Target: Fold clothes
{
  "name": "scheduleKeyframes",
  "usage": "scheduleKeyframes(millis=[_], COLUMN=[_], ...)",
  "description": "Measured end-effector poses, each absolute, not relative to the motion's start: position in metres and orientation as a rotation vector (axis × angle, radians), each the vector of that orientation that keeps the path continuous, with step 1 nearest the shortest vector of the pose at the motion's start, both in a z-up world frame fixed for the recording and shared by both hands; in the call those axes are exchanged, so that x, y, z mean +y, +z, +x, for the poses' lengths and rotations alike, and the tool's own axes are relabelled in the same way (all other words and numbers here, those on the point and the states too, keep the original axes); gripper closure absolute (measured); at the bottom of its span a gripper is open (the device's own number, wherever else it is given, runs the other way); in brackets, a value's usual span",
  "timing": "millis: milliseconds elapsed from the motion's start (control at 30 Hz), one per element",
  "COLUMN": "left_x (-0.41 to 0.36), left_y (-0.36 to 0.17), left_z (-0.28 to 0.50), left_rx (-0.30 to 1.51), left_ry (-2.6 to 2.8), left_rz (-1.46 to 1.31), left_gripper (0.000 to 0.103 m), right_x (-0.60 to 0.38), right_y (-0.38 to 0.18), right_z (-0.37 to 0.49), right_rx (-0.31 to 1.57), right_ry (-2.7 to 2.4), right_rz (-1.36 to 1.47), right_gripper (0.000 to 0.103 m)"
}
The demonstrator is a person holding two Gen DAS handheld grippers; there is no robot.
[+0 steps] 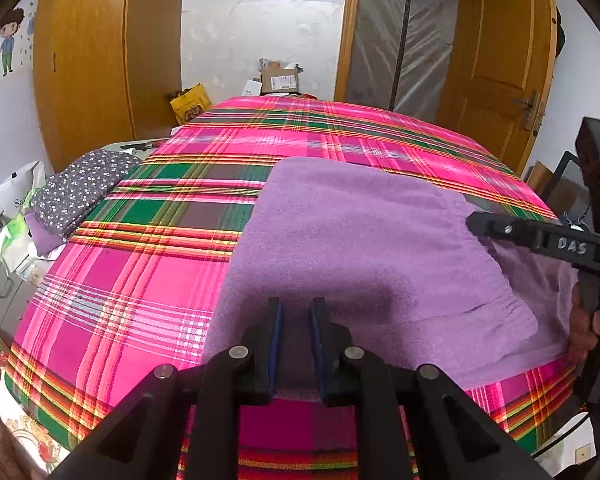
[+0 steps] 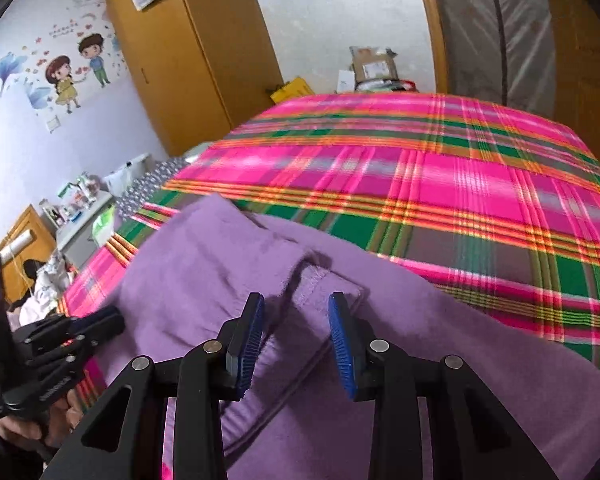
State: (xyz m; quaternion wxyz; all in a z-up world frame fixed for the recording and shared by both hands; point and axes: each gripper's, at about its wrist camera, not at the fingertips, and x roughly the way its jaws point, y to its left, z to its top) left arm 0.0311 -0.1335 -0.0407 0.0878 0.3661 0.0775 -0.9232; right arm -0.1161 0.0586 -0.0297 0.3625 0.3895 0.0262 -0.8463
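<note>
My left tongs, narrowly parted, and right tongs, half open, hover empty over the fuzzy purple fleece garment.

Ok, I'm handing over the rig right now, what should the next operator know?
Left gripper: jaws narrow at the purple garment, near hem; grip unclear.
Right gripper: open over a folded-in cuffed flap, nothing pinched.
Garment lies on the plaid bed; a folded dotted piece sits at its far left edge.
Done: one flap folded in. Left: the remaining folds, probably then stacking.
</note>
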Motion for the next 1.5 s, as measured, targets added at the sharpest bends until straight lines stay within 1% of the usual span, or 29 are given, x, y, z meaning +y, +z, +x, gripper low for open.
scheduleKeyframes(millis=[100, 233, 333, 433, 533, 700, 1167, 1500], left_x=[-0.134, -0.135, -0.139, -0.146, -0.149, -0.145, -0.104, -0.066], left_y=[-0.039, -0.034, -0.03, -0.034, -0.036, -0.023, -0.006, -0.011], left_z=[0.03, 0.03, 0.037, 0.038, 0.037, 0.035, 0.012, -0.001], left_rx=[0.225, 0.232, 0.255, 0.253, 0.272, 0.265, 0.232, 0.194], left_ry=[-2.744, -2.734, -2.741, -2.717, -2.714, -2.706, -2.767, -2.848], left_rz=[1.107, 1.129, 1.094, 1.099, 1.108, 1.081, 1.11, 1.179], left_gripper=[0.089, 0.089, 0.089, 0.089, 0.089, 0.089, 0.089, 0.089], right_x=[0.06, 0.067, 0.081, 0.096, 0.103, 0.112, 0.152, 0.213], right_y=[-0.029, -0.022, -0.012, -0.007, -0.01, -0.013, -0.009, -0.012], right_z=[-0.117, -0.112, -0.1, -0.091, -0.088, -0.087, -0.076, -0.062], right_rx=[0.06, 0.031, 0.017, -0.017, -0.03, -0.05, -0.08, -0.155], right_ry=[-2.179, -2.18, -2.178, -2.193, -2.204, -2.206, -2.303, -2.444], right_rz=[1.007, 1.004, 0.971, 0.955, 0.974, 0.992, 1.01, 1.046], right_gripper=[0.071, 0.071, 0.071, 0.071, 0.071, 0.071, 0.071, 0.071])
